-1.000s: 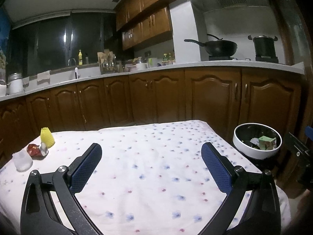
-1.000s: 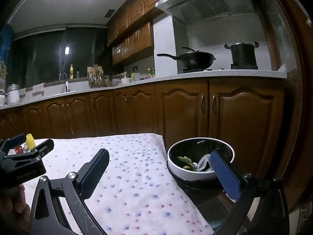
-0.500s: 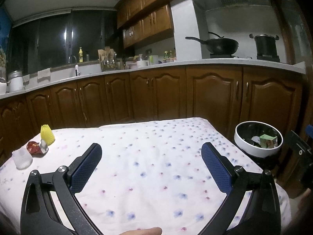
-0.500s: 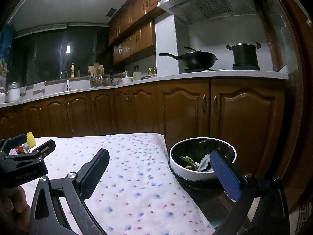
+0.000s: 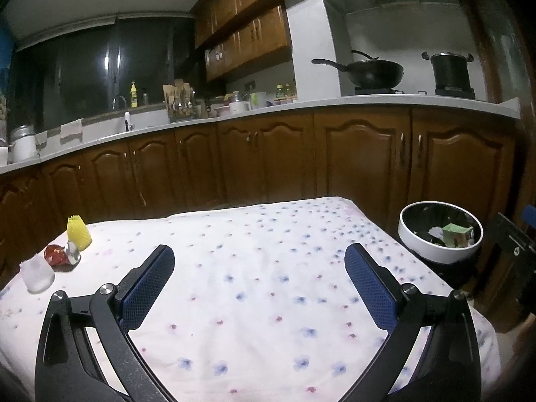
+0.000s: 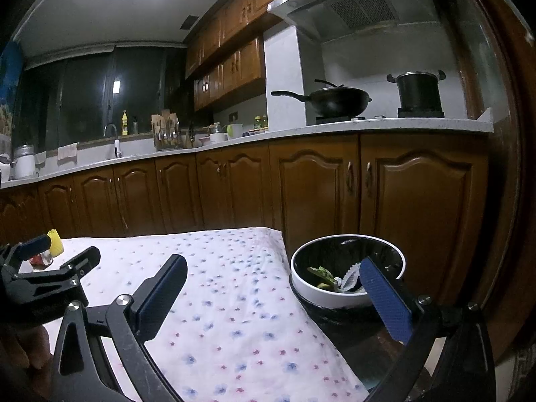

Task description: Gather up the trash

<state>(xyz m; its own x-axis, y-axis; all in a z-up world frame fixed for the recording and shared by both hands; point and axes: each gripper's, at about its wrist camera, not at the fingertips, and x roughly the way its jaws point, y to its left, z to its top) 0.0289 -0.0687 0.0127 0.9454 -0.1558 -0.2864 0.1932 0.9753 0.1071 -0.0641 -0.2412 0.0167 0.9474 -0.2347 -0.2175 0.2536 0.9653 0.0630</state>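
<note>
Matt floral cloth tablecloth (image 5: pixel 261 268), glossy brown wood cabinets (image 5: pixel 361 164) (lamp-lit sheen), smooth white-rimmed bin (image 6: pixel 348 296).

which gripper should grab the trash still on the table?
Left, probably. The yellow cup, red wrapper and clear cup sit at the table's left edge, nearer the open left gripper. The right gripper hangs by the bin.

Both wrist views low over table (image 5: pixel 254 288), facing counter, sharing bin (image 6: pixel 346 296)
</note>
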